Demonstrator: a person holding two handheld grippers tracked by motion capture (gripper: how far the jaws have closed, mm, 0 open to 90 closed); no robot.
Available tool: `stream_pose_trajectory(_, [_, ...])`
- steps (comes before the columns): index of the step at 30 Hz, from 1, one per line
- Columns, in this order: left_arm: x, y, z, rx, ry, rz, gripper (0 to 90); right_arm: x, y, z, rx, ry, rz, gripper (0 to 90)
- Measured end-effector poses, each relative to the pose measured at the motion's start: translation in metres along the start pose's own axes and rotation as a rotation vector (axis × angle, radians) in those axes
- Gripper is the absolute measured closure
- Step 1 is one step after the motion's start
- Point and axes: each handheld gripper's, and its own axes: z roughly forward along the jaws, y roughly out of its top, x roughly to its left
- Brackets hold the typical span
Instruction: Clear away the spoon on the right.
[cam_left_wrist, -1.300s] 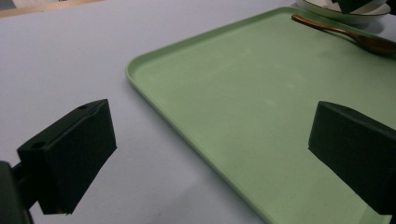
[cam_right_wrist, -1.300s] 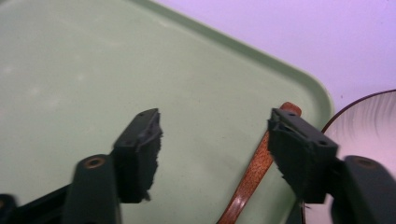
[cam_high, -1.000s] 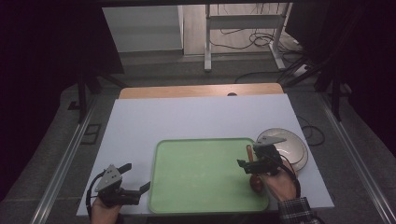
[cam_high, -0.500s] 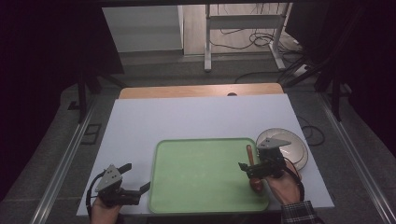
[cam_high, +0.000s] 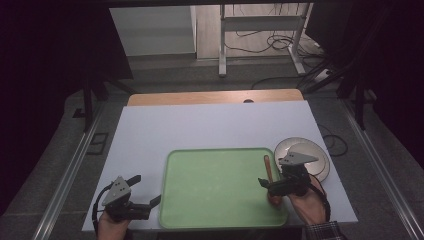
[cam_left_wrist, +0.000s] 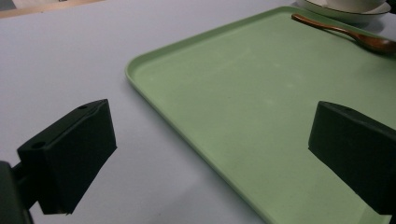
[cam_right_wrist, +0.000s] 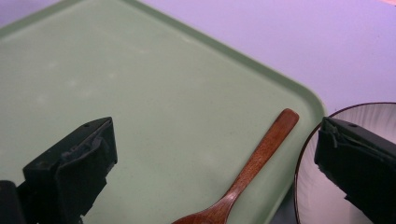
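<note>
A light green tray (cam_high: 220, 200) lies on the white table near its front edge. A brown wooden spoon (cam_high: 268, 167) rests flat along the tray's right side, handle pointing away from me. My right gripper (cam_high: 272, 186) hovers over the spoon's bowl end, open, and touches nothing. In the right gripper view the spoon (cam_right_wrist: 252, 168) lies between the two spread jaws on the tray (cam_right_wrist: 140, 93). My left gripper (cam_high: 146, 189) is open and empty just left of the tray. The left gripper view looks across the tray (cam_left_wrist: 257, 93) to the spoon (cam_left_wrist: 345, 32).
A pale ribbed bowl (cam_high: 312, 152) sits right of the tray, close to my right hand, and its rim (cam_right_wrist: 308, 154) almost touches the tray's edge. The white table top (cam_high: 210, 125) stretches bare beyond the tray. Dark floor and cables lie beyond the table.
My right gripper has drawn back toward the table's near edge, along the spoon. The spoon stays flat on the tray. The left gripper has not moved.
</note>
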Motion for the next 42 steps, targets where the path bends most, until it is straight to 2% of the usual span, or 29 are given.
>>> stream_pose_trajectory(3, [0.000, 0.000, 0.000, -0.001, -0.001, -0.003, 0.6, -0.002, -0.002, -0.002, -0.016, 0.024, 0.019, 0.0])
stream_pose_trajectory(7, [0.000, 0.000, 0.000, 0.000, 0.000, -0.001, 0.6, -0.002, -0.005, -0.005, -0.017, 0.017, 0.030, 0.0])
stream_pose_trajectory(13, [0.000, 0.000, 0.000, 0.000, 0.000, -0.001, 0.6, 0.001, -0.008, -0.008, 0.014, -0.009, 0.034, 0.0])
stream_pose_trajectory(19, [0.000, 0.000, 0.000, 0.000, 0.000, -0.003, 0.6, 0.003, -0.012, -0.011, 0.015, -0.021, 0.044, 0.0])
stream_pose_trajectory(24, [0.000, 0.000, 0.000, 0.003, 0.000, -0.002, 0.6, 0.004, -0.015, -0.014, 0.025, -0.045, 0.034, 0.0])
stream_pose_trajectory(42, [0.000, 0.000, 0.000, -0.002, -0.003, -0.009, 0.6, 0.003, -0.023, -0.032, -0.010, -0.090, 0.042, 0.0])
